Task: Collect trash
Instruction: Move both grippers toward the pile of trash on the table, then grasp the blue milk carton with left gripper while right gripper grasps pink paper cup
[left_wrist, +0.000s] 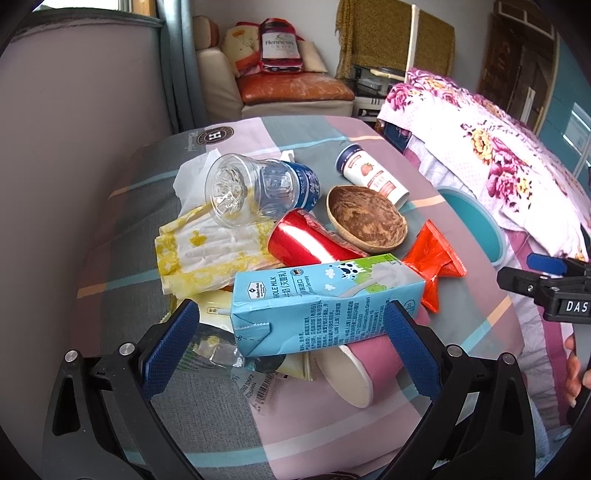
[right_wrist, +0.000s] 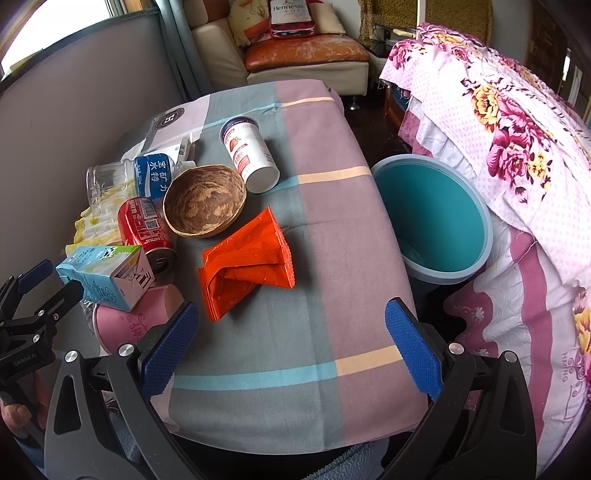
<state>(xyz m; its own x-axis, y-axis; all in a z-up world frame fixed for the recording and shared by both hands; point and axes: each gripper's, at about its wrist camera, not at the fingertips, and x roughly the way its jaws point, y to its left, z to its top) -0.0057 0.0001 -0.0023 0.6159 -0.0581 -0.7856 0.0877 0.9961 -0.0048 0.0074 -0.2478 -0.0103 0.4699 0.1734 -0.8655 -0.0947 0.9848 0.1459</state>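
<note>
A light blue milk carton (left_wrist: 325, 302) lies on its side atop a pile of trash on the checked tablecloth (right_wrist: 295, 350). My left gripper (left_wrist: 291, 343) is open, its blue pads on either side of the carton's near face, and I cannot tell whether they touch it. From the right wrist view the carton (right_wrist: 107, 273) sits at the far left with the left gripper (right_wrist: 51, 282) beside it. My right gripper (right_wrist: 291, 347) is open over bare cloth, nothing between its fingers. A teal bin (right_wrist: 436, 221) stands past the table's right edge.
Around the carton lie a clear bottle (left_wrist: 255, 188), red can (left_wrist: 306, 240), coconut shell (left_wrist: 365, 218), yogurt cup (left_wrist: 373, 173), orange wrapper (right_wrist: 247, 258), pink paper cup (left_wrist: 362, 373) and yellow napkin (left_wrist: 207, 254). A floral quilt (right_wrist: 517, 147) is heaped on the right.
</note>
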